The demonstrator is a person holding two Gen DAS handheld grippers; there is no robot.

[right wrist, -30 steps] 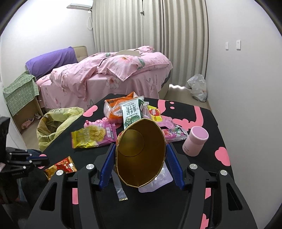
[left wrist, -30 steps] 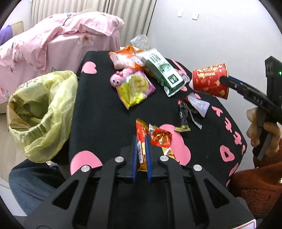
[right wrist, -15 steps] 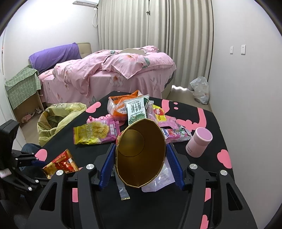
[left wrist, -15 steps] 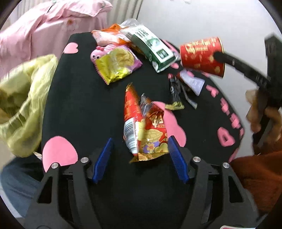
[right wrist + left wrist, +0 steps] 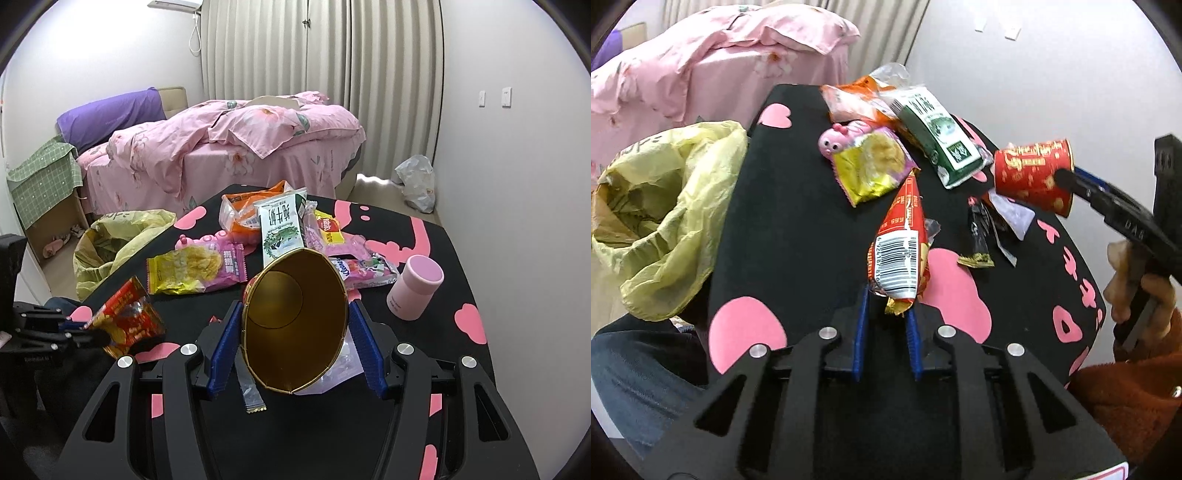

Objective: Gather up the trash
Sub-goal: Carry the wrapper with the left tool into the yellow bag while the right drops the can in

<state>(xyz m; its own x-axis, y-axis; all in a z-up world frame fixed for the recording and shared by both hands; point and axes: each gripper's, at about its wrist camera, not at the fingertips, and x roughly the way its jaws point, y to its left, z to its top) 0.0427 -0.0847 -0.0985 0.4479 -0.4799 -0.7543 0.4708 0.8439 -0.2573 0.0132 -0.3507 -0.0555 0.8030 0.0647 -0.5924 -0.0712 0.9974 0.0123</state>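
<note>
A red snack wrapper (image 5: 901, 236) with a barcode stands up between the blue fingers of my left gripper (image 5: 886, 306). Its jaws are closing, and the pads pinch the wrapper's lower end. The right wrist view shows that wrapper (image 5: 127, 321) lifted off the black table (image 5: 798, 206) in the left gripper (image 5: 79, 328). My right gripper (image 5: 295, 308) is shut on a red paper cup (image 5: 295, 317) with a gold inside, held on its side above the table. The cup (image 5: 1034, 177) also shows at the right of the left wrist view. A yellow trash bag (image 5: 665, 214) hangs open at the table's left edge.
Across the far part of the table lie a yellow chip packet (image 5: 871, 170), a green-and-white milk carton (image 5: 938, 136), an orange packet (image 5: 853, 99) and a small black wrapper (image 5: 977, 236). A pink cup (image 5: 415, 288) stands at the right. A pink bed (image 5: 229, 147) lies beyond.
My left gripper opened wide around the red wrapper on the table, then closed on it. The wrapper now stands lifted. My right gripper and the cup stayed put.
</note>
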